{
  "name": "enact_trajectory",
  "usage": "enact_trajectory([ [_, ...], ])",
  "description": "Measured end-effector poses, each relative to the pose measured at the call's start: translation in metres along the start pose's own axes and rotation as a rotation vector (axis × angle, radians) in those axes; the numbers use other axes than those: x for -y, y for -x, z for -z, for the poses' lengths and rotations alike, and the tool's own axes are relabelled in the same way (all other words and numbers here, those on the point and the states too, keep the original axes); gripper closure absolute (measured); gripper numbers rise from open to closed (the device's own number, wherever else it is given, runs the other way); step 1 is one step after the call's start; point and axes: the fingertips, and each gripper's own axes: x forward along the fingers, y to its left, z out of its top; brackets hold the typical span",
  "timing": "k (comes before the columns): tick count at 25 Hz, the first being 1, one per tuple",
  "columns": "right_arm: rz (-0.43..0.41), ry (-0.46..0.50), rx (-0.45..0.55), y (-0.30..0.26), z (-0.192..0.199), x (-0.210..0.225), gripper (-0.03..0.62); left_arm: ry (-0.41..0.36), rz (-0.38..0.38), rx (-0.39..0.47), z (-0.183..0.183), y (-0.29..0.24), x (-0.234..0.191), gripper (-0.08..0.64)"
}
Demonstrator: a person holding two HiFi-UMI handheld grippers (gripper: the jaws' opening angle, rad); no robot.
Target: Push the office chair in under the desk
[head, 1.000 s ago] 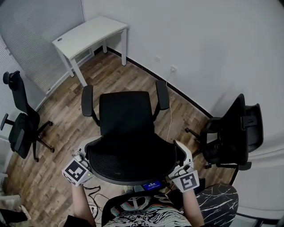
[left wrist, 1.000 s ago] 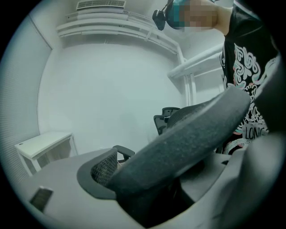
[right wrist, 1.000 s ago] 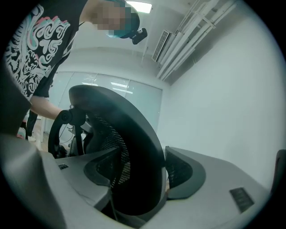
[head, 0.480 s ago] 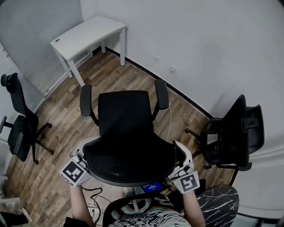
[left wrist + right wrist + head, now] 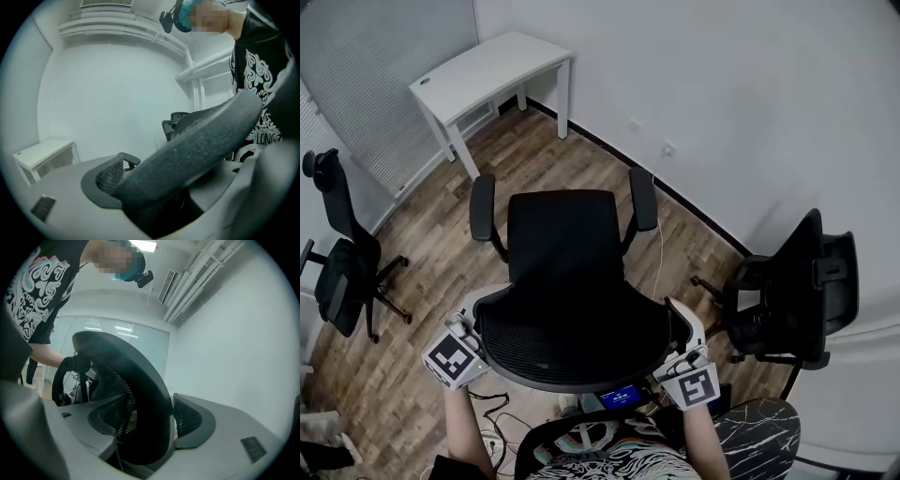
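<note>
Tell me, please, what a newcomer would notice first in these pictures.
The large black office chair fills the middle of the head view, with the left claw and the right claw each clamped on a side of its backrest. The white desk stands in the far upper left corner, well apart from it.

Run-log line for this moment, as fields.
phase: pre-push | left gripper: shut on office chair backrest | right gripper: shut on backrest | desk: ahead-left, chair not under
</note>
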Motion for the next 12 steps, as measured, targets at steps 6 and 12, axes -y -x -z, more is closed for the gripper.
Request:
enact_trajectory([
  [6,0.001,-0.022,-0.015,-0.009,0.003,0.007,0.298,-0.002,0.0,0.003,-0.001,-0.004,-0.009,0.176],
  [12,0.006,-0.03,0.006,-0.018,0.002,0.015,0.298,0.001,-0.011,0.0,-0.003,-0.01,-0.02,0.177],
])
